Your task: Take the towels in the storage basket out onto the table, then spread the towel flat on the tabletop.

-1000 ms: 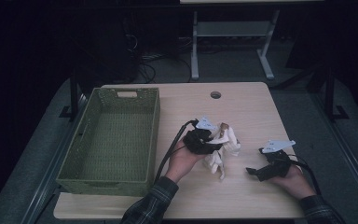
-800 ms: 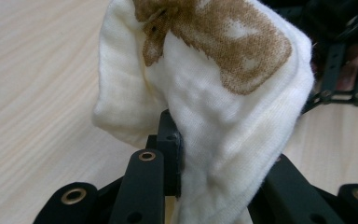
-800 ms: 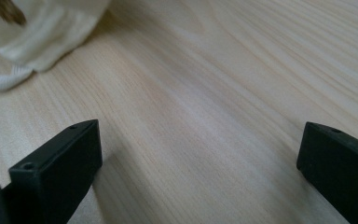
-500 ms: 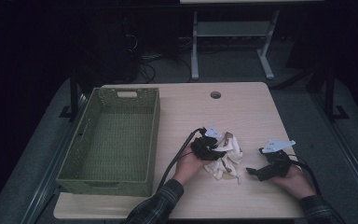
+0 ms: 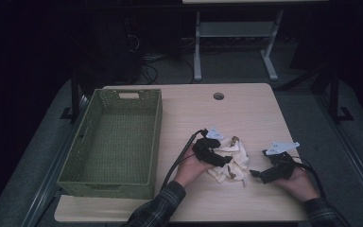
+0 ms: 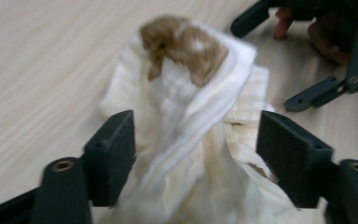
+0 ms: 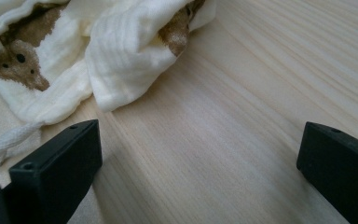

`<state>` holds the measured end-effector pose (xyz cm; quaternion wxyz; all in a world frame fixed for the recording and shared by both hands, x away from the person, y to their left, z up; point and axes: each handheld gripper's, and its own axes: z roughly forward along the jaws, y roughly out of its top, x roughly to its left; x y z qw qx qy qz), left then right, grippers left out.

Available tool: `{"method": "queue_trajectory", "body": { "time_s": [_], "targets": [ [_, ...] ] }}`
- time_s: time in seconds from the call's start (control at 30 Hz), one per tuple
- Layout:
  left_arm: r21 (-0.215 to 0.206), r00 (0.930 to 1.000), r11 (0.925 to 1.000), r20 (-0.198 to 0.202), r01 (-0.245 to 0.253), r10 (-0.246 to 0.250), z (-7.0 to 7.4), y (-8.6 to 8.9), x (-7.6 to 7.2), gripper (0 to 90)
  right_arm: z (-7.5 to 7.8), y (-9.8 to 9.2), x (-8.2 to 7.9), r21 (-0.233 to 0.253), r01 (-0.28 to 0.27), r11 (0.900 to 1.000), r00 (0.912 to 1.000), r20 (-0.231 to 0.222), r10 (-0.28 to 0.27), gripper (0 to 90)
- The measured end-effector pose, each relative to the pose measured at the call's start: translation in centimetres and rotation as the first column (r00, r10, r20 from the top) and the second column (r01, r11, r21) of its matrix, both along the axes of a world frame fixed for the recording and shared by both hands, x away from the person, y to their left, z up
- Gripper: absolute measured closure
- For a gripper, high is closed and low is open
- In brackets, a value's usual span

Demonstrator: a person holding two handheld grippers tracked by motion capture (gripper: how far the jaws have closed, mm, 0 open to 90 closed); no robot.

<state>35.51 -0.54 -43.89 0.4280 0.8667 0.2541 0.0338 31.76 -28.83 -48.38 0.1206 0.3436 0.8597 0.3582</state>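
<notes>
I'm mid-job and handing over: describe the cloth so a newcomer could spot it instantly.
Start from the green woven basket on the table's left side; look right of it, toward the near edge. Between the left claw and right claw lies a crumpled cream cloth, the only soft thing there, printed with brown animal patches.

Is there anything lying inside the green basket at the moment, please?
No, the green basket shows bare woven floor in the high view, while the cloth lies on the table.
</notes>
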Motion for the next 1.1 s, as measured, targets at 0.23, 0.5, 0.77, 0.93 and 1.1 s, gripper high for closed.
{"method": "queue_trajectory", "body": {
  "time_s": [0.23, 0.5, 0.77, 0.93, 1.1],
  "targets": [
    [-0.009, 0.9992, 0.9995, 0.025, -0.031, 0.031, 1.4, 2.3, -1.0, 26.5, 0.7, 0.3, 0.0, -0.047, 0.0, 0.999, 0.9994, -0.034, -0.002, 6.7],
    [0.025, 0.9978, 0.9976, 0.017, -0.064, 0.064, 0.1, 3.9, -1.2, 33.9, 1.9, 0.1, -0.8, 0.081, -0.051, 0.995, 0.9986, -0.007, 0.052, 26.3],
    [-0.022, 0.9971, 0.9969, -0.004, -0.076, 0.076, -1.1, 3.6, 0.3, 42.9, 1.7, 0.7, -0.8, 0.094, -0.091, 0.991, 0.9952, -0.025, 0.094, 35.5],
    [-0.007, 0.9986, 0.9985, 0.004, -0.053, 0.053, -1.3, 3.3, 0.4, 64.9, 1.4, 1.4, -0.6, 0.097, -0.104, 0.99, 0.993, -0.046, 0.109, 40.2],
    [-0.015, 0.9989, 0.9988, -0.005, -0.047, 0.047, -0.8, 3.6, 0.4, 82.3, 1.1, 2.0, -0.1, 0.082, -0.106, 0.991, 0.9918, -0.062, 0.112, 53.1]
  ]
}}
